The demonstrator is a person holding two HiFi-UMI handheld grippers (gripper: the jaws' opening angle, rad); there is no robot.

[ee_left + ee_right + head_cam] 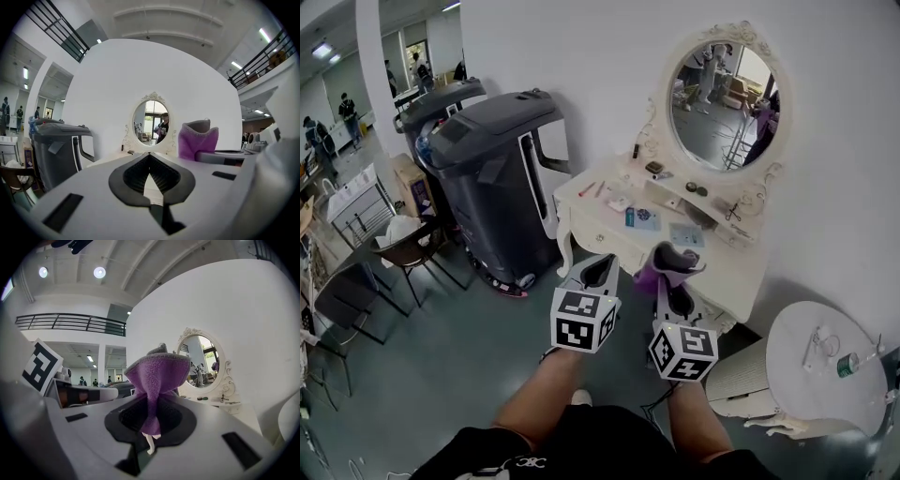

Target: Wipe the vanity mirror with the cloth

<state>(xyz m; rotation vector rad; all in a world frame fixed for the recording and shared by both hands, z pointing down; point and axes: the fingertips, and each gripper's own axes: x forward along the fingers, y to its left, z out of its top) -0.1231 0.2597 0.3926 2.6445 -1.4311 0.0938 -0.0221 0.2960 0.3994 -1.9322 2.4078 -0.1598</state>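
Note:
The oval vanity mirror (722, 103) in its ornate white frame stands on the white vanity table (600, 239) against the wall ahead. My right gripper (670, 274) is shut on a purple cloth (649, 275), which sticks up from its jaws, short of the table's front edge. In the right gripper view the cloth (157, 373) fans out above the right gripper (157, 399), with the mirror (201, 359) beyond to the right. My left gripper (598, 272) hovers beside it, shut and holding nothing. The left gripper (149, 155) points toward the mirror (151, 123), apart from it.
Small items lie on the vanity top, among them a teal card (642, 218). A large black machine (492, 173) stands left of the vanity. A small round white table (825, 366) is at the right. Chairs (403, 248) and distant people are at the far left.

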